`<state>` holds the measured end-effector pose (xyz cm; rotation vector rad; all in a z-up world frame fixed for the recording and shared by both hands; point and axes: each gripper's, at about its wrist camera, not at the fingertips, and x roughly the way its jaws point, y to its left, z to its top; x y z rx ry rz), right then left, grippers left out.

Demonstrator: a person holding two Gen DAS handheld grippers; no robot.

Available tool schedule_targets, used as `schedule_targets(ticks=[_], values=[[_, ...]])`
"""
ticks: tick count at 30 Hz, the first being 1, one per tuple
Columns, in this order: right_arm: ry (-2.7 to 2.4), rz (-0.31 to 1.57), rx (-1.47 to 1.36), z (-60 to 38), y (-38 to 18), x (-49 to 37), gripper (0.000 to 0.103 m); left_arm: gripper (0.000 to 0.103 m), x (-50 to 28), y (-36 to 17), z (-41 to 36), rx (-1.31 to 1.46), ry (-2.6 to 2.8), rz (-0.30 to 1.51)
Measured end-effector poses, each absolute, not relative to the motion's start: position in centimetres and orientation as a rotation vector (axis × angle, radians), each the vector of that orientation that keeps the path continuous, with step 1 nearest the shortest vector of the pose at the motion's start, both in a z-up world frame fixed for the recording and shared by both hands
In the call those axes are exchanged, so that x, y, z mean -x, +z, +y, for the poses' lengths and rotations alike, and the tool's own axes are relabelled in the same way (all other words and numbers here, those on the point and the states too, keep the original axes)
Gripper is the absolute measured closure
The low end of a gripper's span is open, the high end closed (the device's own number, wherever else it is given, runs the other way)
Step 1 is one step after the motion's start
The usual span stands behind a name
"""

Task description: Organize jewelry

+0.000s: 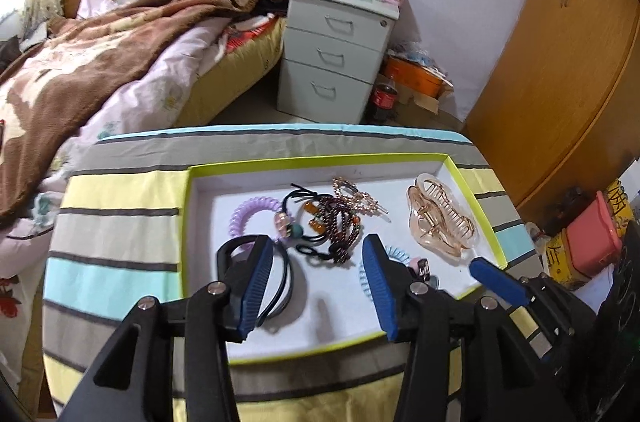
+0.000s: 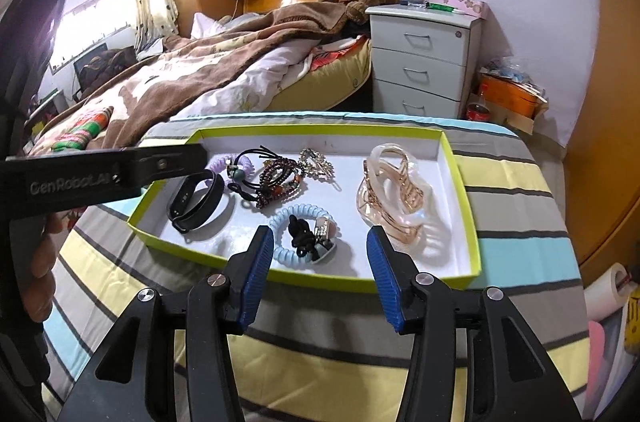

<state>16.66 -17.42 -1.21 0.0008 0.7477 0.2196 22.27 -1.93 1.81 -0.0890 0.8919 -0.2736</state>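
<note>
A shallow white box with a lime rim (image 1: 464, 178) (image 2: 460, 166) lies on a striped cloth. In it are a black wristband (image 2: 196, 198) (image 1: 280, 282), a purple coil tie (image 1: 250, 210) (image 2: 218, 164), a dark bead bracelet tangle (image 1: 340, 222) (image 2: 276, 182), a sparkly clip (image 1: 358, 198) (image 2: 318, 162), a large amber claw clip (image 1: 440, 218) (image 2: 396, 198), and a blue coil tie (image 2: 304, 234) (image 1: 368, 278) with small black pieces inside. My left gripper (image 1: 318, 254) is open and empty above the box's left part. My right gripper (image 2: 320, 246) is open and empty over the box's near edge, by the blue coil.
The striped cloth (image 2: 508, 190) covers a small table. A bed with a brown blanket (image 1: 100, 54) lies behind left. A grey drawer cabinet (image 1: 332, 58) stands behind. A wooden wardrobe (image 1: 560, 62) is at the right. Clutter (image 1: 588, 242) sits at the table's right side.
</note>
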Motion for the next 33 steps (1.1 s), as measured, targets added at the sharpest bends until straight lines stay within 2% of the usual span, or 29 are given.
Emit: schedule_targets(ticks=[18, 33], values=[[0.160, 0.702, -0.051, -18.9, 0.1, -12.2, 0.053, 0.052, -15.0, 1.1, -1.1, 0.054, -0.156, 0.864], [0.143, 0.691, -0.059, -19.1, 0.2, -10.9, 0.053, 0.051, -12.7, -0.2, -1.1, 0.026, -0.038, 0.835]])
